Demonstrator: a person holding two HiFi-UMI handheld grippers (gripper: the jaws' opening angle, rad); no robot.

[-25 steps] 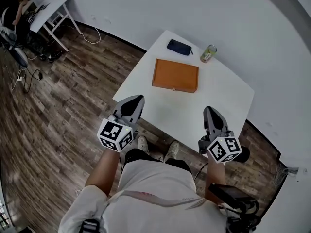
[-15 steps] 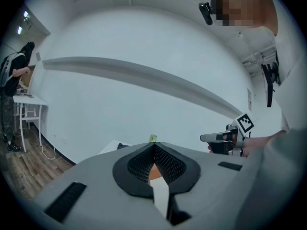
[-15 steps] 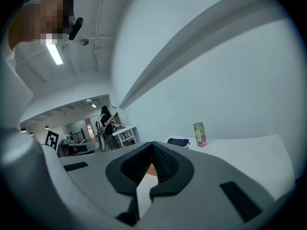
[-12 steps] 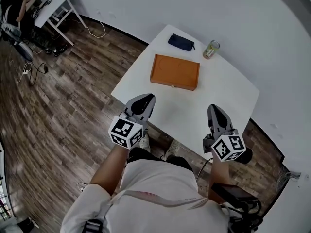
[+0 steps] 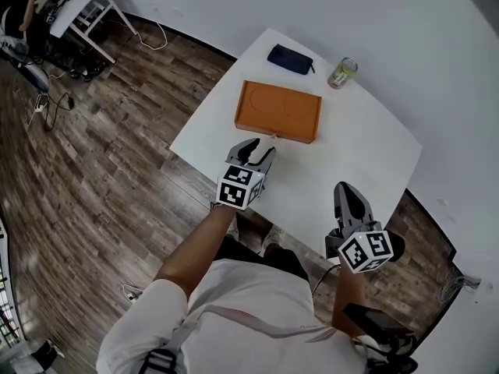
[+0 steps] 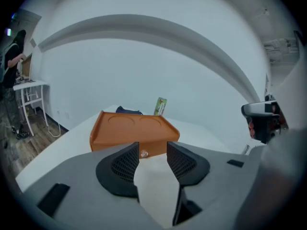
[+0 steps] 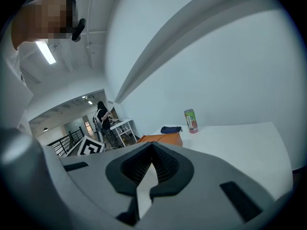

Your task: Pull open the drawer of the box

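Over the white square table [image 5: 366,154], toward the flat orange box [image 5: 278,111] lying mid-table, the left gripper [image 5: 261,148] has come forward. Its jaws are opening with nothing between them, facing the drawer's small pale knob [image 6: 143,153]. The right gripper [image 5: 348,189] hangs at the near edge, jaws together.

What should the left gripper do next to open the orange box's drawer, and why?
Probably ease the left gripper forward until the small knob on the orange box sits between its jaws. They are opening, nothing is between them, and the knob lines up just ahead.
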